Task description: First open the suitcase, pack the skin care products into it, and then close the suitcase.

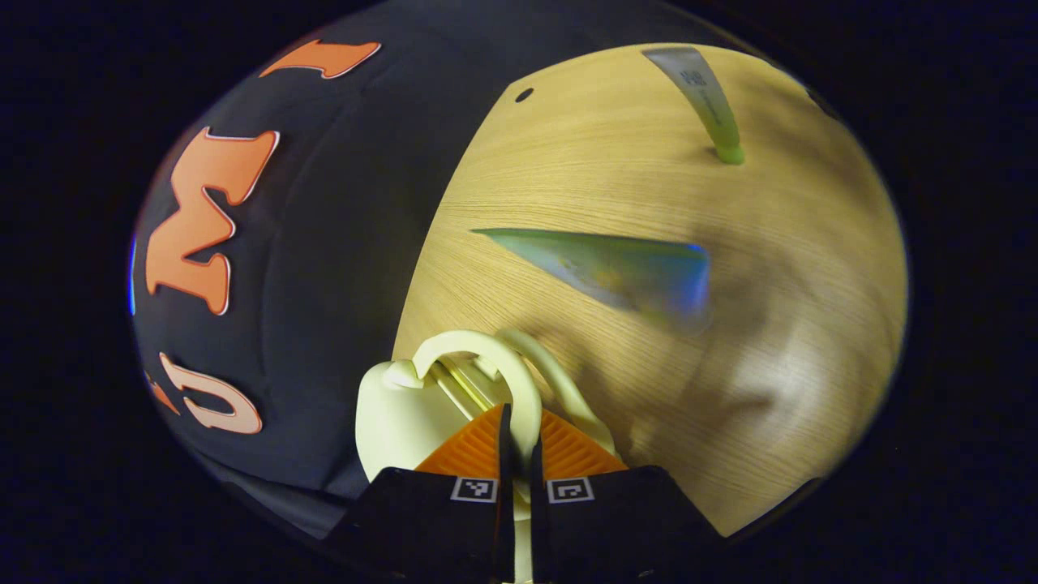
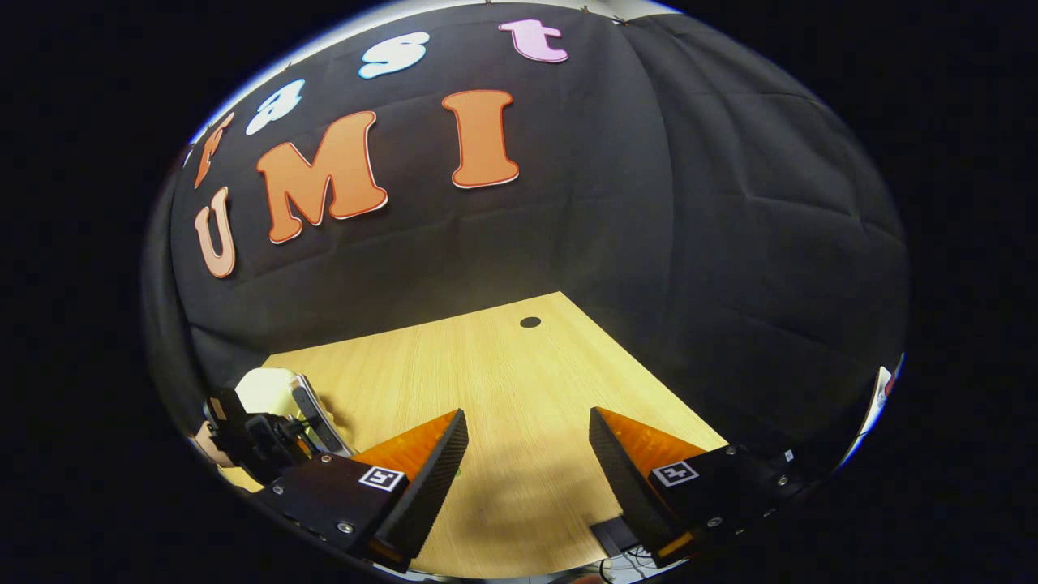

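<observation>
The suitcase (image 1: pixel 405 414) is pale cream and glossy, with a curved handle (image 1: pixel 495 357); it sits at the lower centre of the left gripper view. The left gripper (image 1: pixel 519 438) pinches this handle, fingers nearly together. On the wooden table (image 1: pixel 795 341), a blurred green packet (image 1: pixel 624 272) lies mid-frame and a tube (image 1: pixel 705 97) at upper right. In the right gripper view, the right gripper (image 2: pixel 527 446) hangs with fingers spread; the suitcase (image 2: pixel 272 393) is at lower left.

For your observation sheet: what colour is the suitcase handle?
Pale cream handle, clearest in the left gripper view.
</observation>
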Motion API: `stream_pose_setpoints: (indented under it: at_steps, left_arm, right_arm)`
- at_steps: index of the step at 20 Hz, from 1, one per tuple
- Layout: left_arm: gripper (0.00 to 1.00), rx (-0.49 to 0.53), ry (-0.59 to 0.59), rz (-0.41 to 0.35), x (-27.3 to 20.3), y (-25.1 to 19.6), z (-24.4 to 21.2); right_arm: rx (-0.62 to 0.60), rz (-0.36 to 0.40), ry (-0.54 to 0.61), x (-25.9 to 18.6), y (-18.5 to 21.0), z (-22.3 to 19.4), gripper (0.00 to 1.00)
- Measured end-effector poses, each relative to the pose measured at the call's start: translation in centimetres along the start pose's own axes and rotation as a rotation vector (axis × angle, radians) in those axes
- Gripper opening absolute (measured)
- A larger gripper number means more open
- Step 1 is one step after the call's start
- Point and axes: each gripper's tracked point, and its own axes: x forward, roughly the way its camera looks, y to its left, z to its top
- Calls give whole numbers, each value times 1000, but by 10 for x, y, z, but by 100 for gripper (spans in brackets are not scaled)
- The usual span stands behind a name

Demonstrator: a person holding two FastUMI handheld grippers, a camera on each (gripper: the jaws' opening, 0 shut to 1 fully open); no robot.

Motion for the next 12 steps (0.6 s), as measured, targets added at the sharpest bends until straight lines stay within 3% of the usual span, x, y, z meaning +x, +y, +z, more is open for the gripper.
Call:
stream_pose_setpoints:
  at_steps: [3, 7, 12]
  left_arm:
    - [8, -134, -37, -52, -7, 6, 4]
    - [7, -271, -114, -67, -30, 18, 15]
    - [7, -585, -213, -126, -60, 37, 23]
  right_arm:
    - [2, 20, 3, 3, 12, 2, 95]
    - [8, 72, -8, 9, 38, 12, 95]
    - [9, 132, -18, 14, 81, 25, 95]
